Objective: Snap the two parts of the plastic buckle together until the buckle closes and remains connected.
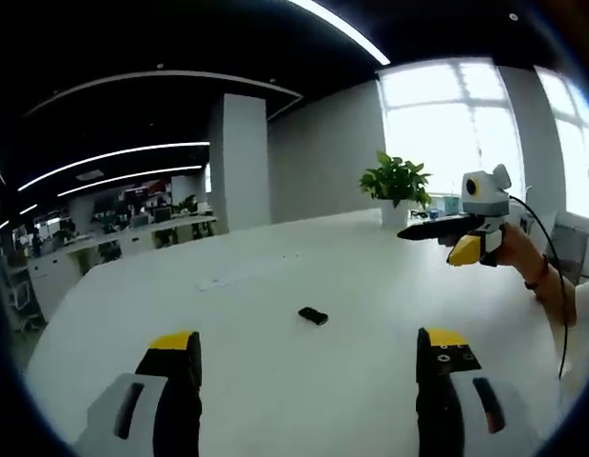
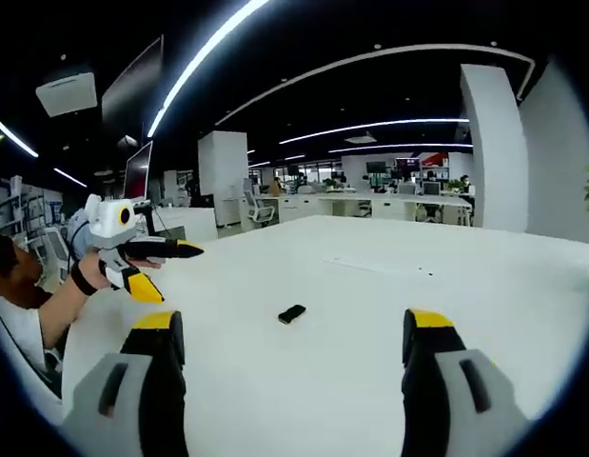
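A small black buckle (image 1: 313,315) lies flat on the white bench (image 1: 275,381), between and ahead of both tongs, its long axis slanting. Left tongs (image 1: 308,357) and right tongs (image 2: 294,338) are spread, holding nothing.

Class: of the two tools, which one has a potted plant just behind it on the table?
The right tool, seen from the left gripper view; the left tool has only office desks behind.

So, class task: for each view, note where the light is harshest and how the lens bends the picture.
Left gripper view: the windows are blown out to white, the potted plant dark against them; the white table bulges and curves at its edges. Right gripper view: ceiling light strips glare and bow into arcs; the small black buckle stays readable, with little shadow.
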Demonstrator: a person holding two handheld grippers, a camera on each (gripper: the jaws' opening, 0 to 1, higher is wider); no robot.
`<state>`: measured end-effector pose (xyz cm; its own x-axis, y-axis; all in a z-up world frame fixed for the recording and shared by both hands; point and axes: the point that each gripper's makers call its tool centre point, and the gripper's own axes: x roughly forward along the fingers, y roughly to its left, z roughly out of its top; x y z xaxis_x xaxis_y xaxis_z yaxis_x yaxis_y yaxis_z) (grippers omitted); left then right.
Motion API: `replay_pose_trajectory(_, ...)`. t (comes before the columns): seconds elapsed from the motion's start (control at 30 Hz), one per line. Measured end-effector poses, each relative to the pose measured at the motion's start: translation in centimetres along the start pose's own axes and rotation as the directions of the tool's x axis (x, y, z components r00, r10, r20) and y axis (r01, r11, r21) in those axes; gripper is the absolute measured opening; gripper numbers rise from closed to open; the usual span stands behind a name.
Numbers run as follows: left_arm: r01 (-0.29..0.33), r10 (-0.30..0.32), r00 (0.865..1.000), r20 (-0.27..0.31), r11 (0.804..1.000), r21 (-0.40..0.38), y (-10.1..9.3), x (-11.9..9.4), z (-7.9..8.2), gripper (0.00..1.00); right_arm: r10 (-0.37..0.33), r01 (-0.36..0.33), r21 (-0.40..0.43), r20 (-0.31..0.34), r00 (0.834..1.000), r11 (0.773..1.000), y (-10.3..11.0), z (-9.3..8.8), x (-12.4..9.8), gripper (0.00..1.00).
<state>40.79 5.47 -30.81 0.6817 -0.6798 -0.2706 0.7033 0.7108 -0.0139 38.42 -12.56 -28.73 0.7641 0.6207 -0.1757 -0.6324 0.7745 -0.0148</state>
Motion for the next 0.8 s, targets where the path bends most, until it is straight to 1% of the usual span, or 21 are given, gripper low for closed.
replay_pose_trajectory(0.07, 0.0, 0.0, 1.0, 0.007, 1.0, -0.015, -0.4, -0.9, -0.3, 0.92, -0.012, 0.012, -0.016, -0.008, 1.0, 1.0, 0.2, -0.2, -0.4, 0.96)
replay_pose_trajectory(0.1, -0.001, 0.001, 1.0, 0.015, 1.0, -0.017, -0.6, -1.2, -0.4, 0.92, -0.014, 0.014, -0.037, -0.007, 1.0, 0.999, 0.3, -0.3, -0.6, 0.96)
replay_pose_trajectory(0.13, 0.002, -0.002, 1.0, 0.028, 1.0, -0.021, -0.9, -1.5, -0.5, 0.92, -0.022, 0.022, -0.039, -0.014, 1.0, 0.999, 0.4, -0.5, -0.8, 0.96)
replay_pose_trajectory(0.2, 0.009, -0.008, 0.999, 0.035, 0.999, -0.038, -1.2, -2.0, -0.7, 0.94, -0.036, 0.035, -0.057, -0.024, 0.999, 0.998, 0.5, -0.8, -1.1, 0.96)
replay_pose_trajectory(0.23, 0.012, -0.011, 0.999, 0.035, 0.999, -0.041, -1.3, -2.2, -0.9, 0.94, -0.036, 0.035, -0.068, -0.016, 0.999, 0.997, 0.5, -0.7, -1.3, 0.96)
replay_pose_trajectory(0.3, 0.012, -0.011, 0.999, 0.034, 0.999, -0.038, -1.8, -2.9, -1.2, 0.94, -0.04, 0.039, -0.071, -0.012, 0.999, 0.997, 0.5, -0.7, -1.6, 0.96)
replay_pose_trajectory(0.37, 0.002, -0.001, 0.999, 0.043, 0.999, -0.039, -2.0, -3.6, -1.4, 0.95, -0.046, 0.045, -0.084, -0.009, 0.999, 0.995, 0.3, -0.7, -1.9, 0.96)
replay_pose_trajectory(0.43, 0.007, -0.004, 0.999, 0.054, 0.999, -0.039, -2.7, -4.3, -1.5, 0.96, -0.049, 0.047, -0.099, -0.013, 0.999, 0.994, 0.3, -0.9, -2.3, 0.96)
replay_pose_trajectory(0.5, 0.01, -0.009, 0.998, 0.064, 1.0, -0.027, -3.4, -5.1, -1.5, 0.96, -0.051, 0.05, -0.095, -0.011, 0.999, 0.994, 0.4, -0.9, -2.8, 0.95)
replay_pose_trajectory(0.53, -0.002, 0.004, 0.997, 0.076, 1.0, -0.021, -3.4, -5.3, -1.4, 0.96, -0.06, 0.059, -0.1, -0.009, 0.998, 0.993, 0.5, -0.9, -3.0, 0.94)
replay_pose_trajectory(0.6, -0.031, 0.03, 0.997, 0.067, 1.0, 0.006, -3.5, -5.6, -1.4, 0.95, -0.071, 0.072, -0.115, 0.008, 0.997, 0.991, 0.8, -0.7, -3.5, 0.94)
replay_pose_trajectory(0.67, -0.024, 0.023, 0.997, 0.072, 1.0, 0.011, -4.1, -5.9, -1.3, 0.96, -0.059, 0.061, -0.128, 0.018, 0.998, 0.99, 1.5, -0.7, -3.9, 0.94)
replay_pose_trajectory(0.8, 0.003, -0.005, 0.997, 0.082, 1.0, 0.017, -5.5, -6.5, -1.3, 0.95, -0.061, 0.064, -0.102, 0.036, 0.997, 0.993, 1.6, -0.8, -4.7, 0.94)
